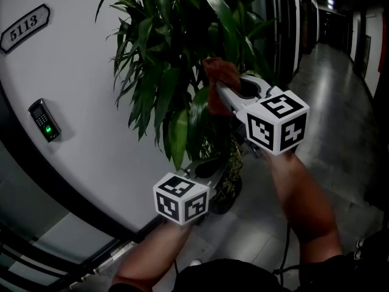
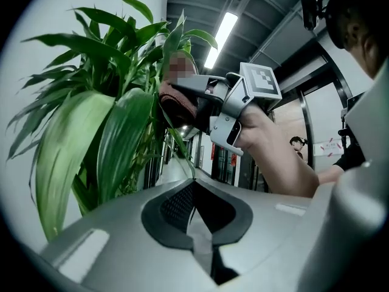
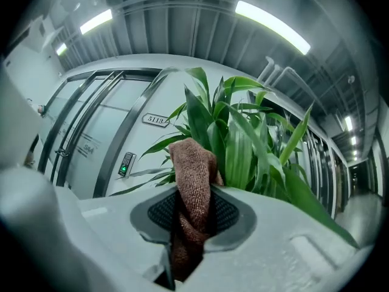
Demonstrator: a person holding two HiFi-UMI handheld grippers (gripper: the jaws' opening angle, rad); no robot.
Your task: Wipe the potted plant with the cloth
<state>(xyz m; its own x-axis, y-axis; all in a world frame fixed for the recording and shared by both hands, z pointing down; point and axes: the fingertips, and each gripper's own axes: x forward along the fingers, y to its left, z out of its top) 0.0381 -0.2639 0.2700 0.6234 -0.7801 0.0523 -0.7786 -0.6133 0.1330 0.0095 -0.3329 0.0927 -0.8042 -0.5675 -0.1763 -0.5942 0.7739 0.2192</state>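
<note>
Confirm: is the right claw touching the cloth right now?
Touching. The right gripper view shows the right claw shut on the brown cloth, gripping it from both sides, with the cloth's end sticking out ahead.

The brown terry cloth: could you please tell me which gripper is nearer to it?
Right. The right gripper clamps the cloth among the green leaves; the left gripper, shut, sits lower, apart.
</note>
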